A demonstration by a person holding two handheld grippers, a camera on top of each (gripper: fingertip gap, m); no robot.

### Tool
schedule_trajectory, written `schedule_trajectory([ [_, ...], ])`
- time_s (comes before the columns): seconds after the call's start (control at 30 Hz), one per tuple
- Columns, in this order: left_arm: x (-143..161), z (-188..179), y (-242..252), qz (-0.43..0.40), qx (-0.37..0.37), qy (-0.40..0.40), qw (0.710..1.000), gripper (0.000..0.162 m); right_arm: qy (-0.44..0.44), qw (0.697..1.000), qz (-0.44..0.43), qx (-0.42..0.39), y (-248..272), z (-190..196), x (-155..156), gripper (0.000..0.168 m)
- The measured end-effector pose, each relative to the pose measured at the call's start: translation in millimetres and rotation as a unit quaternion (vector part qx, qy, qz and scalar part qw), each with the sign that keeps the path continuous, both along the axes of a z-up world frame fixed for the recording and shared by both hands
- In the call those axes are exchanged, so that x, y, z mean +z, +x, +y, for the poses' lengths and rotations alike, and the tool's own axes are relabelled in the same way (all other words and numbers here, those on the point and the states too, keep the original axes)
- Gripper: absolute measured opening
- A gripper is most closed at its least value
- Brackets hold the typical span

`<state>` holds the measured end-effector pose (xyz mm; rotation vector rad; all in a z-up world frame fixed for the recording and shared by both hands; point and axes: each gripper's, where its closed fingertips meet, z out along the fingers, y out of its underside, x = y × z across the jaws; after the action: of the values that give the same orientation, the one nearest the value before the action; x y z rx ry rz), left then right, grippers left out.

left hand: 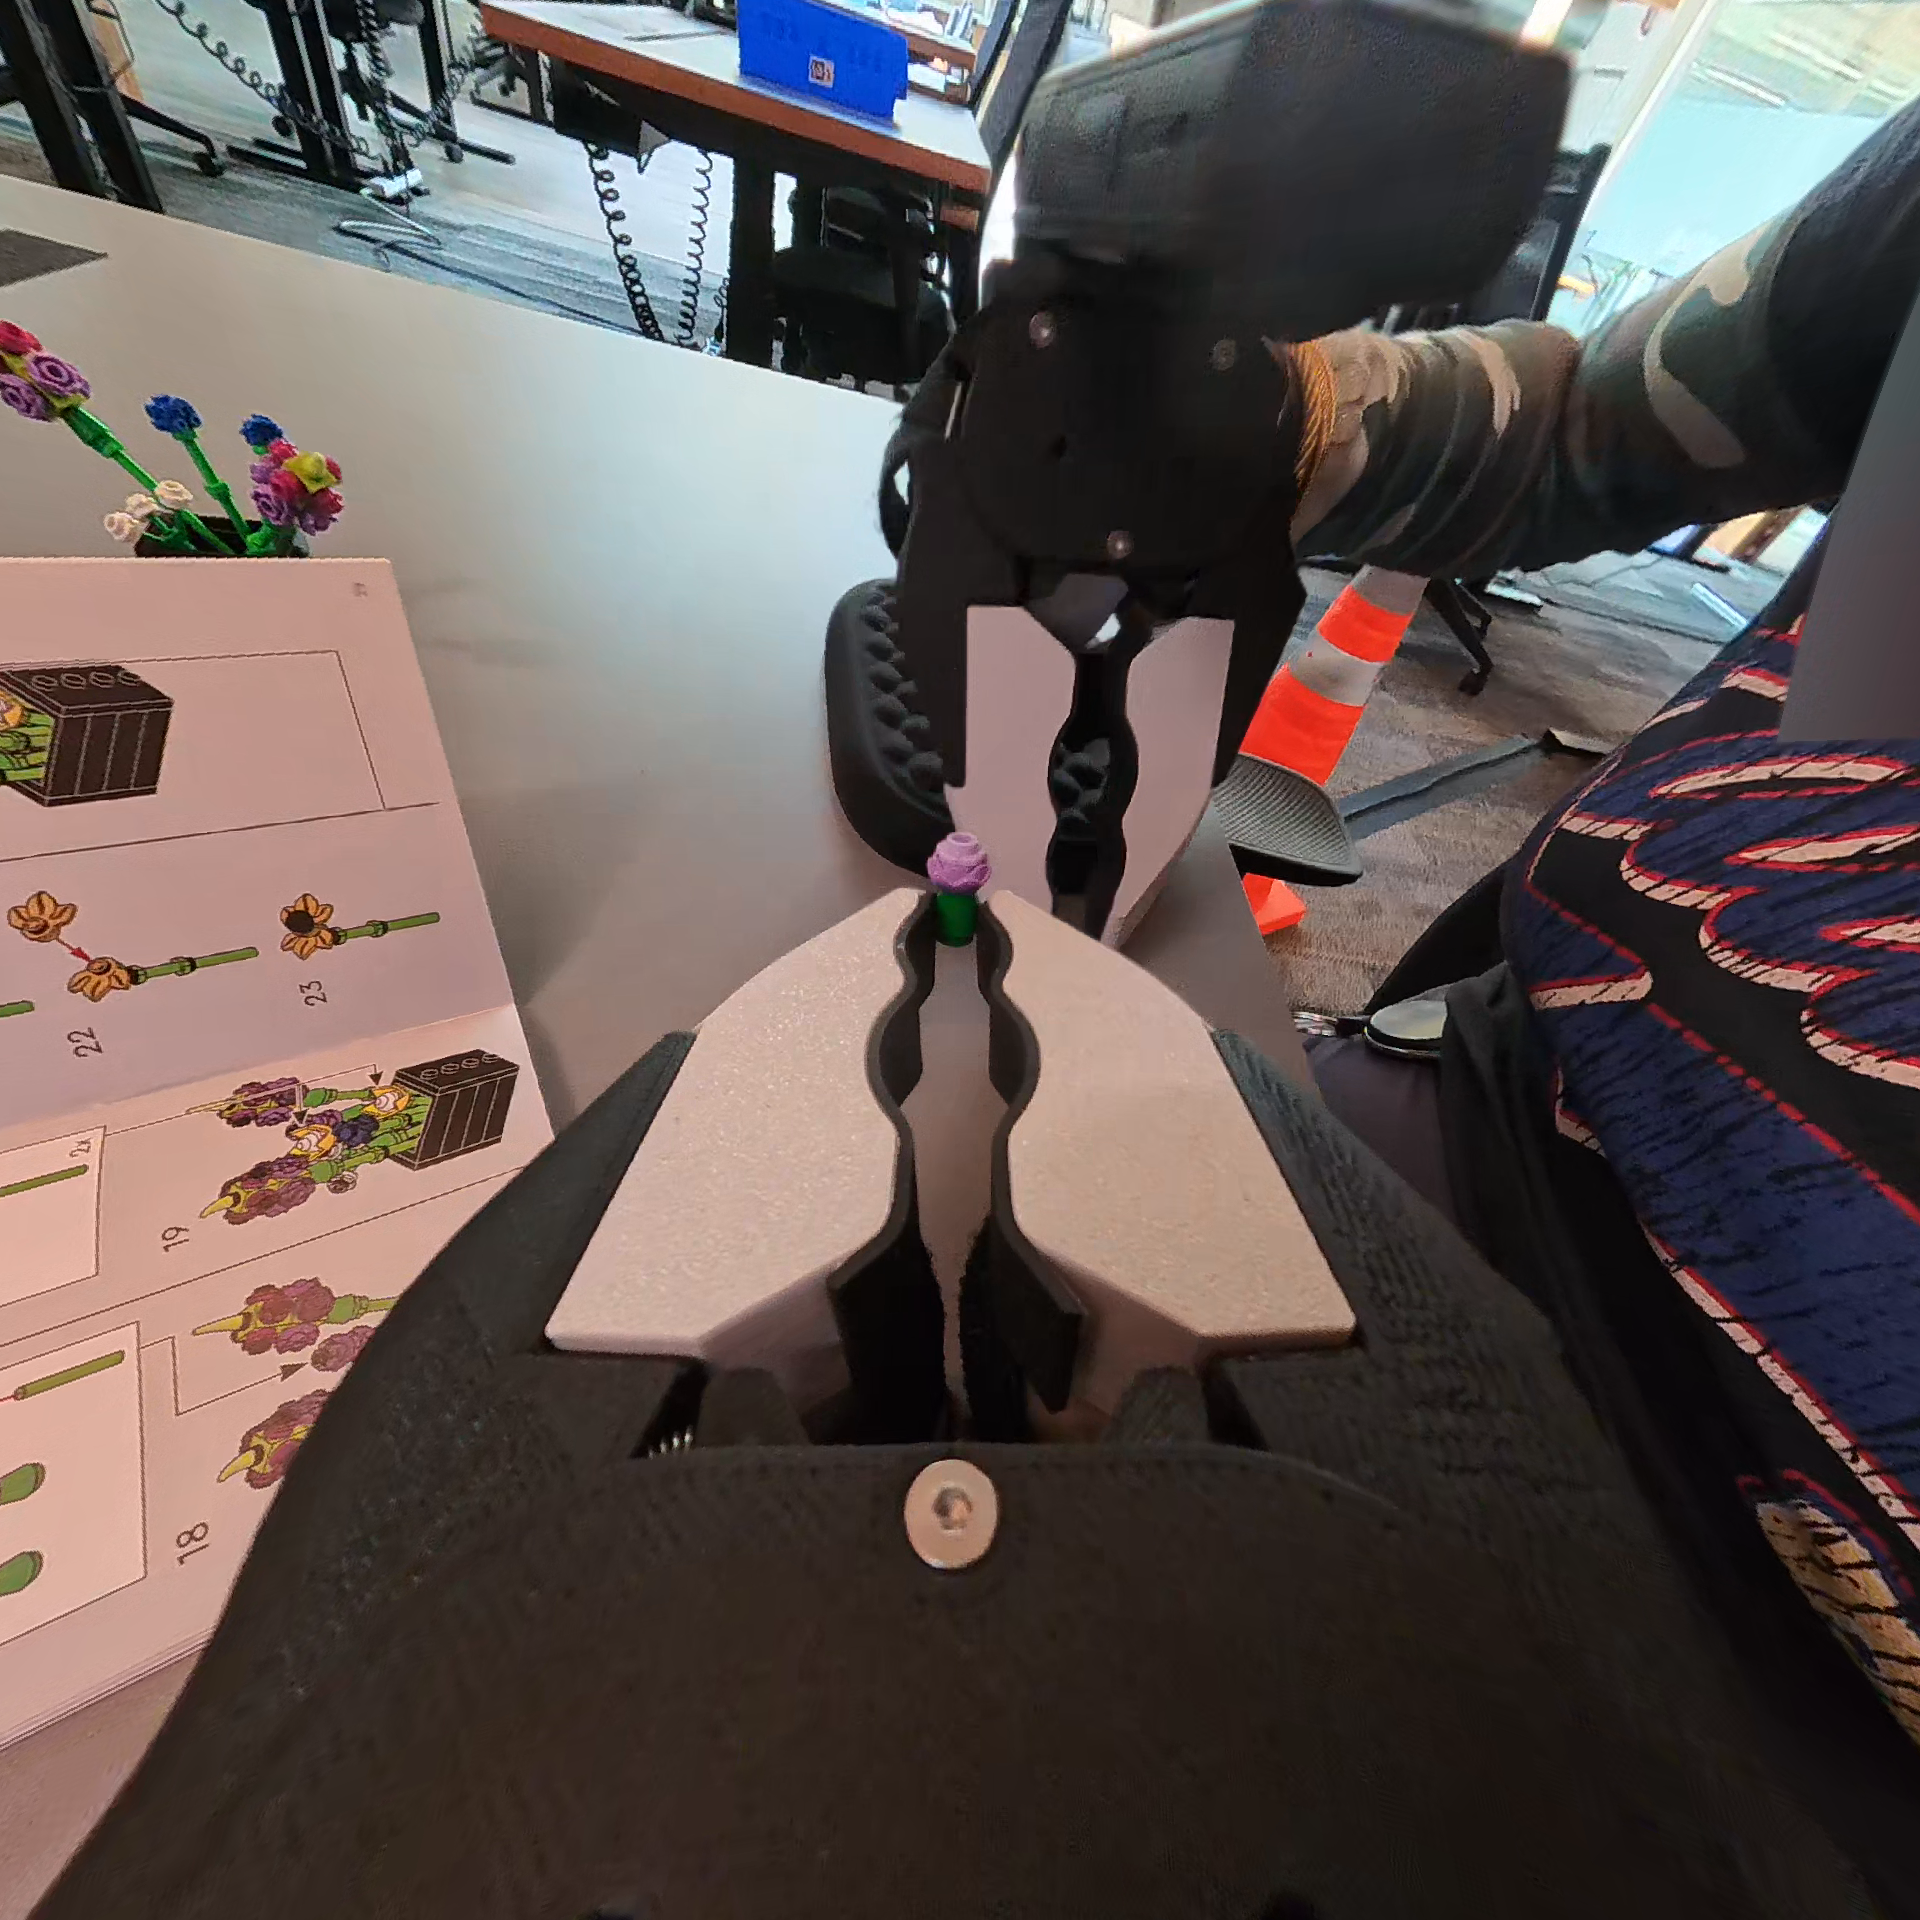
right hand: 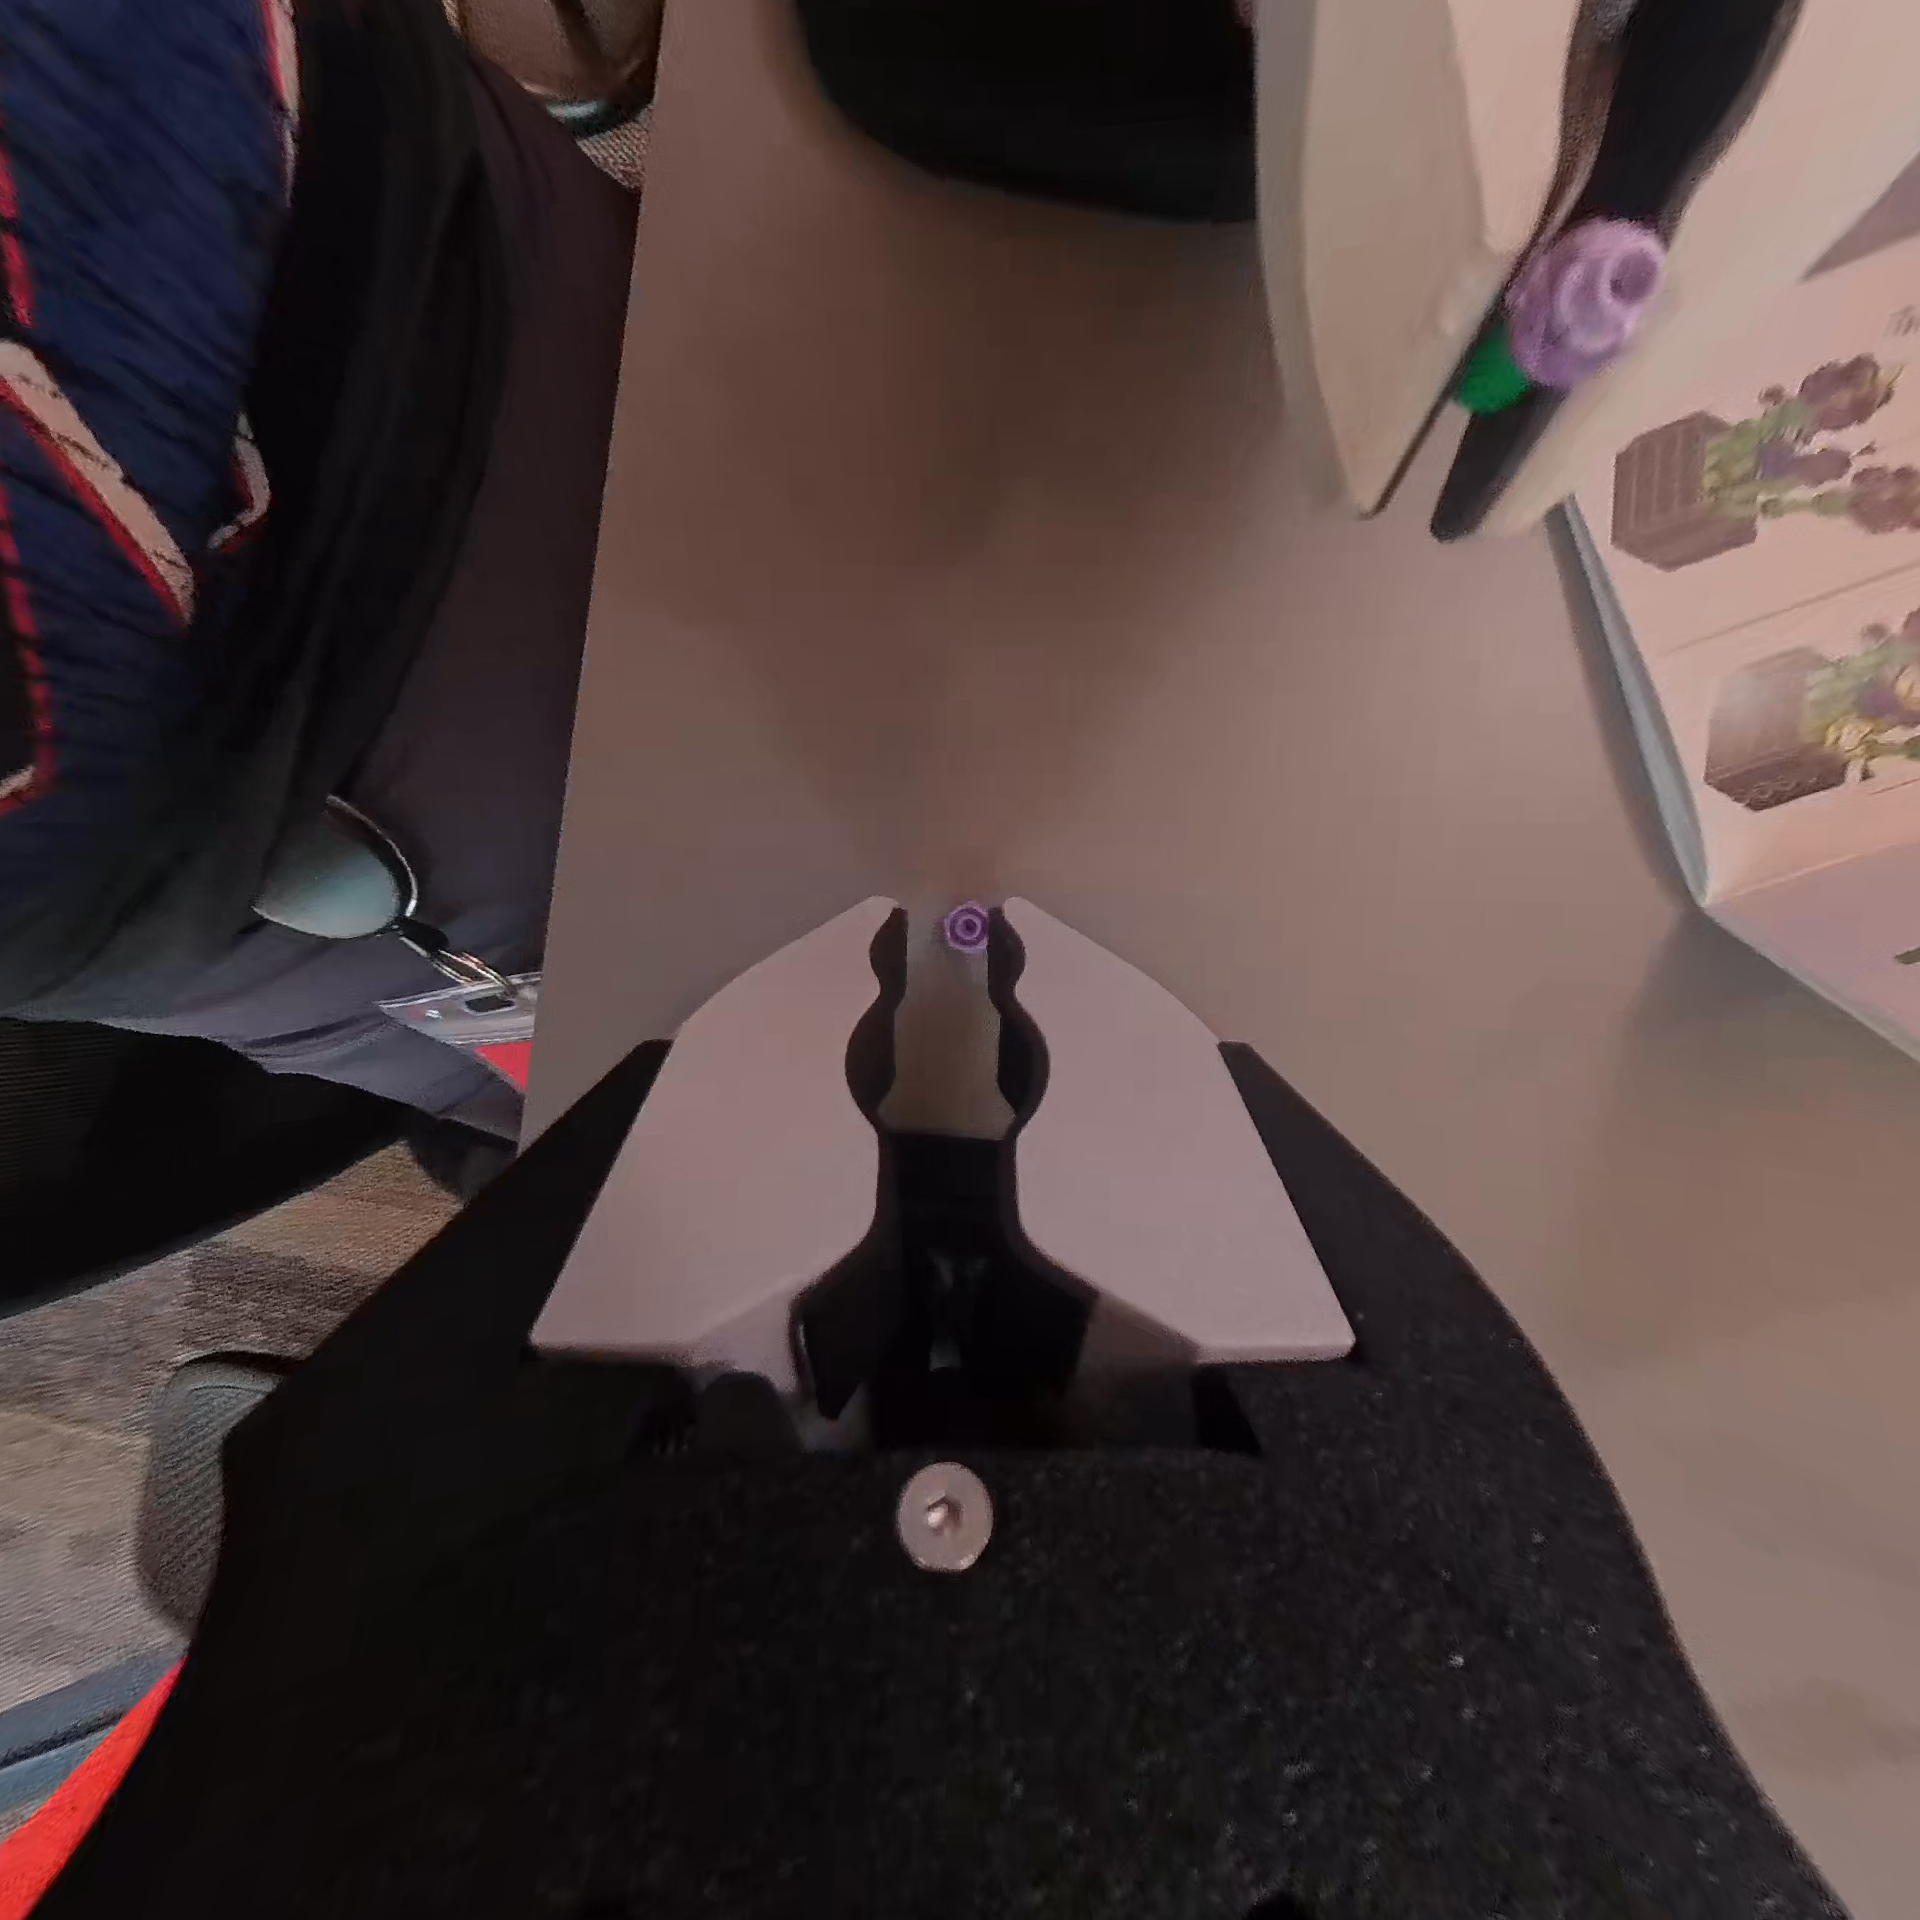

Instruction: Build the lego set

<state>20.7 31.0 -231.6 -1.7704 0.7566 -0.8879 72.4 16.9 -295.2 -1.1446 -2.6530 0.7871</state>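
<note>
Plastic dominates my feed: both claws have pale grey, grainy finger shells with wavy black inner pads, set in black textured housings with a silver screw at the centre.

My left claw (left hand: 957,914) is clenched on a small flower stem piece (left hand: 957,891), a glossy green cylinder topped by a lilac rose-shaped stud, pinched right at the fingertips and standing upright above the bench (left hand: 623,540). In the right wrist view the same piece shows up at the far right, blurred, between those pale fingers.

My right claw (right hand: 967,928) is grasping a tiny purple round piece (right hand: 967,927), ring-shaped when seen end on, held at the very tips over the smooth grey bench surface. In the left wrist view this claw hangs point-down just beyond the flower stem piece, near it but apart, gripped by an arm in a camouflage sleeve (left hand: 1507,436).

At the left lies the open instruction booklet (left hand: 208,935), glossy white pages with coloured drawings of flowers and a black box, plus step numbers I will not read out. Beyond it, far left, stands the flower bouquet (left hand: 197,468): knobbly purple, blue, magenta and white blooms on green stems in a dark base. An orange and white cone (left hand: 1320,696) stands on the floor past the bench's right edge.
</note>
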Motion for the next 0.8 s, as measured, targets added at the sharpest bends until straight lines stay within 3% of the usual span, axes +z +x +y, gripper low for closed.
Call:
schedule_trajectory([
  [0.27, -9, -3, 5, 0.035, -0.016, -0.007, 0.999, 0.007, 0.047, 0.999, 0.01, 0.002, 0, 3, -12, 0.015],
  [0.57, -15, -3, 6, 0.053, -0.017, -0.014, 0.998, 0.007, 0.04, 0.999, 0.016, -0.007, -2, 3, -12, 0.01],
  [0.67, -26, -2, 8, 0.087, -0.016, -0.037, 0.995, 0.007, -0.06, 0.992, 0.093, -0.056, -19, 2, 16, 0.01],
  [0.8, -55, -5, 13, 0.164, -0.037, -0.103, 0.98, 0.007, -0.214, 0.947, 0.2, -0.133, -37, 12, 54, 0.009],
])
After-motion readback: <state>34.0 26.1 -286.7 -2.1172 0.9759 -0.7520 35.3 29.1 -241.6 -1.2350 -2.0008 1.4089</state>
